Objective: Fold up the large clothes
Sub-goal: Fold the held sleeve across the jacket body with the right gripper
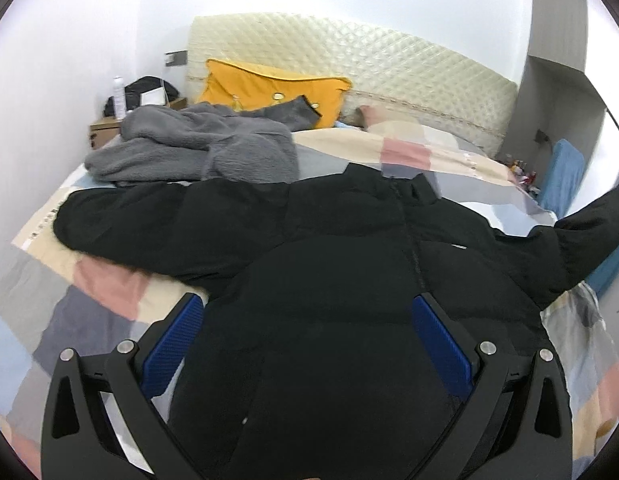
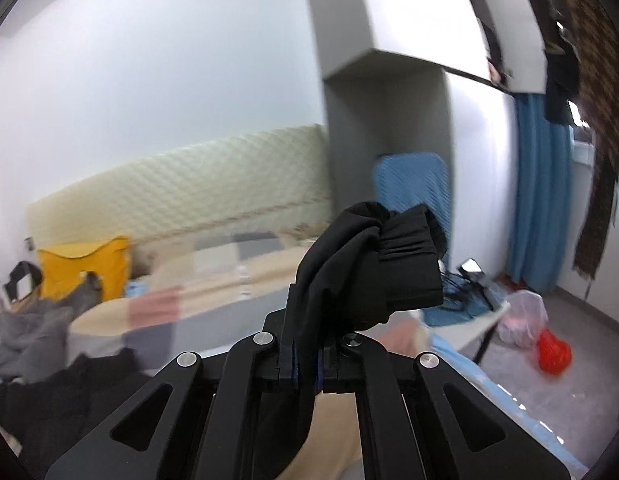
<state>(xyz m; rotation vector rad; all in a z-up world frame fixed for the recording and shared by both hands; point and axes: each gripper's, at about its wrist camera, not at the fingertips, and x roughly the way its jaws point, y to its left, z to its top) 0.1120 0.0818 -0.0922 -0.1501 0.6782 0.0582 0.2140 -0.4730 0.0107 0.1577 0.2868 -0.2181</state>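
Note:
A large black puffer jacket [image 1: 329,264] lies front-up on the patchwork bedspread [image 1: 405,152], its left sleeve [image 1: 121,220] stretched out flat. My left gripper [image 1: 305,312] is open, its blue pads [image 1: 441,344] spread above the jacket's lower body, holding nothing. My right gripper [image 2: 305,356] is shut on the jacket's other sleeve near the cuff [image 2: 393,264] and holds it lifted above the bed; in the left wrist view this sleeve [image 1: 589,220] rises toward the right edge.
A grey fleece garment [image 1: 197,148] lies crumpled at the bed's far left by a yellow pillow [image 1: 269,88] and quilted headboard [image 1: 369,56]. A nightstand [image 1: 105,128] stands left. Right of the bed are a blue chair [image 2: 413,184], curtain [image 2: 541,188] and red bag [image 2: 553,354].

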